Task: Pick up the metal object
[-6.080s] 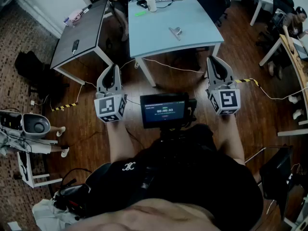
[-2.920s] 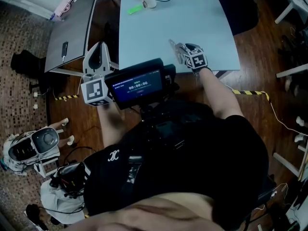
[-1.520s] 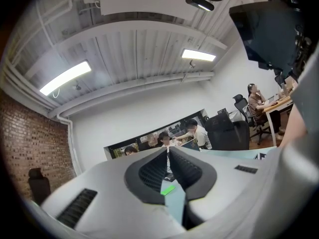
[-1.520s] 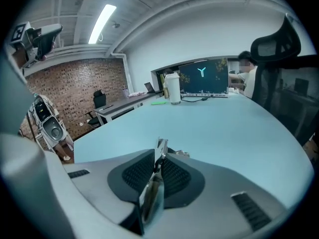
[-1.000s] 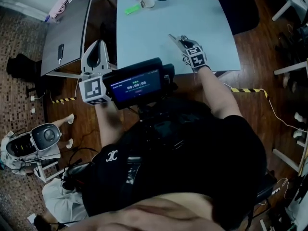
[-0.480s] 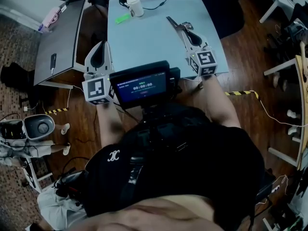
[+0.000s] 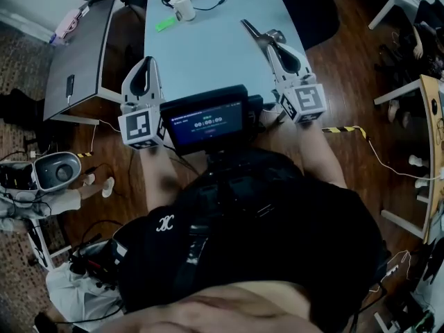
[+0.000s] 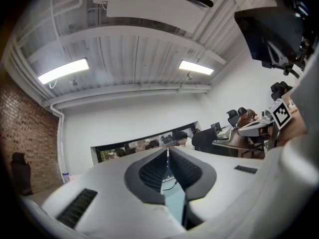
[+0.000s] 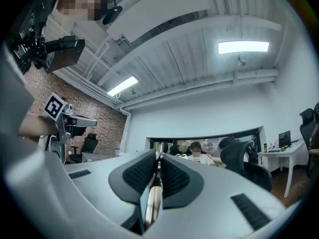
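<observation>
Grip: right hand-held gripper clamped on the metal object, which sticks out past the jaw tips over the bench, near its right edge (pads pinch it flat). Left hand-held gripper clenched, tips touching, nothing between, at the bench's left edge.

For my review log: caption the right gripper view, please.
Right gripper shut on the metal object, pointing up toward the ceiling.
</observation>
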{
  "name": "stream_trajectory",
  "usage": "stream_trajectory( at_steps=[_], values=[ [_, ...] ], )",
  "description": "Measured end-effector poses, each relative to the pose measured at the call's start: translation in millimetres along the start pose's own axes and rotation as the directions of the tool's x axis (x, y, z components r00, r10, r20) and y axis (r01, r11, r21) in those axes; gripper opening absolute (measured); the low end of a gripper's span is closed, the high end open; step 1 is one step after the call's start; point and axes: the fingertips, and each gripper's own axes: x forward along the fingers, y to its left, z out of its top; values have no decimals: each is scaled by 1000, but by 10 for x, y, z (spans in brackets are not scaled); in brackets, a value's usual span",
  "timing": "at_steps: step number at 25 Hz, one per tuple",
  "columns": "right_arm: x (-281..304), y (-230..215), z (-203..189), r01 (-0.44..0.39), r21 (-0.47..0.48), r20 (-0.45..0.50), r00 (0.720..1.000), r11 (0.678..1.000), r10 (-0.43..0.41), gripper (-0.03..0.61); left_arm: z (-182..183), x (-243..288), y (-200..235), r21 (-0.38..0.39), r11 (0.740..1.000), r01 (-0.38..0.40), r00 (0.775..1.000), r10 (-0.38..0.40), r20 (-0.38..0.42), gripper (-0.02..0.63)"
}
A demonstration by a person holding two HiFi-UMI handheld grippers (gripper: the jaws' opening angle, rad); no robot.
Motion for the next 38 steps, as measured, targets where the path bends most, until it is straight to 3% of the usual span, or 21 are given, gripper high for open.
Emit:
stream_trajectory(
  at_steps=[8, 19, 25, 33, 38],
  values=[
    [-398, -50, 221, -36, -25, 68, 997, 999, 38, 26, 35, -216, -340, -7, 999, -33, 999, 33, -13, 25],
    [-917, 276, 559, 4, -38, 114, 994, 999, 1, 26, 121, -751, -337, 6, 1000, -19, 1000, 19, 6, 25],
    [-1332, 873, 704, 50, 8, 127, 991, 999, -50, 25, 91, -1471, -213, 8, 1000, 17, 1000, -17, 0, 25],
    [-2257, 1908, 874, 79, -5, 159, 984, 997, -78, 23, -40, -2720, -219, 7, 999, 49, 999, -49, 14, 21],
    [-2657, 2192, 1092, 76, -12, 172, 982, 997, -73, 24, 112, -3167, -292, 8, 998, 57, 998, -57, 31, 21]
  ],
)
